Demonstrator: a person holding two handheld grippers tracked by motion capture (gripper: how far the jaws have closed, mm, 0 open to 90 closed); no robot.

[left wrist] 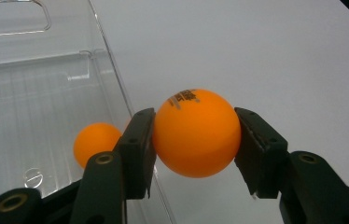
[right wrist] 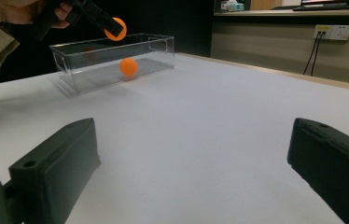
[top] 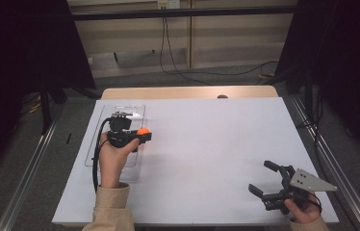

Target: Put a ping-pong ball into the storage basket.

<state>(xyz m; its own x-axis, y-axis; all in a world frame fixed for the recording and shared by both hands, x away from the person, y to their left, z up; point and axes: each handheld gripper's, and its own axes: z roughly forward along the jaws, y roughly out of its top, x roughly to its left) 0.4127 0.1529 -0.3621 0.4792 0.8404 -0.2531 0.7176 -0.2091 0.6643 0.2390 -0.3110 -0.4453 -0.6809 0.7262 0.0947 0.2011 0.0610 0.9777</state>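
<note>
Left hand-held gripper (left wrist: 196, 135) clamps the orange ball (left wrist: 195, 133) at three and nine o'clock — light, smooth, likely slippery; right hand-held gripper (right wrist: 191, 172) gapes empty.

Left claw (left wrist: 195, 135): black, round screw holes, black cable trailing. Right claw (top: 270, 180): black, grey three-cornered plate on top. Person's sleeves (top: 112, 208): tan.

Orange ball (right wrist: 128, 66) inside clear box (right wrist: 161, 50), on table (right wrist: 219, 126)
</note>
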